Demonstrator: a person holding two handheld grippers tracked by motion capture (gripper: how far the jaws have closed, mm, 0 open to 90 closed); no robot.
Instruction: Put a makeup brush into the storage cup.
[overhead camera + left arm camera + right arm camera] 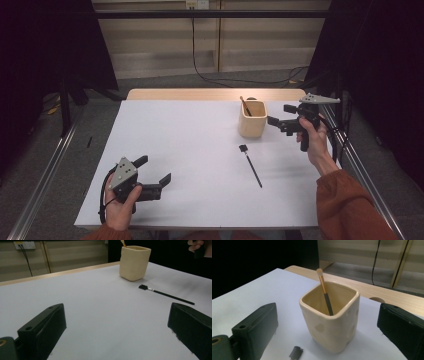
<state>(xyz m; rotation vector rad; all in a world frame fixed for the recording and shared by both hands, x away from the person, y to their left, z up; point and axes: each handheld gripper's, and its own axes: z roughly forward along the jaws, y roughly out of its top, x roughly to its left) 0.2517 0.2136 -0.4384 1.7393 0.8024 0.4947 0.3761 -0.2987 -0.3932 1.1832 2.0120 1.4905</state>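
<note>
A cream square cup point(252, 120) stands at the table's back right with a gold-handled brush point(245, 106) leaning inside it. A thin black brush point(251, 166) lies flat on the white tabletop in front of the cup. My right gripper point(280, 114) hovers just right of the cup, open, jaws pointing at it with nothing between them. In the right gripper view the cup point(332, 322) and its brush point(325, 292) stand close ahead, and the black brush's head point(295, 353) shows below. My left gripper point(154, 170) rests open near the front left, far from both brushes.
The white tabletop point(190, 150) has a wooden strip point(200, 94) along its far edge. Metal rails run along both sides of the table. In the left gripper view the cup point(135, 262) and black brush point(166, 294) lie far ahead to the right.
</note>
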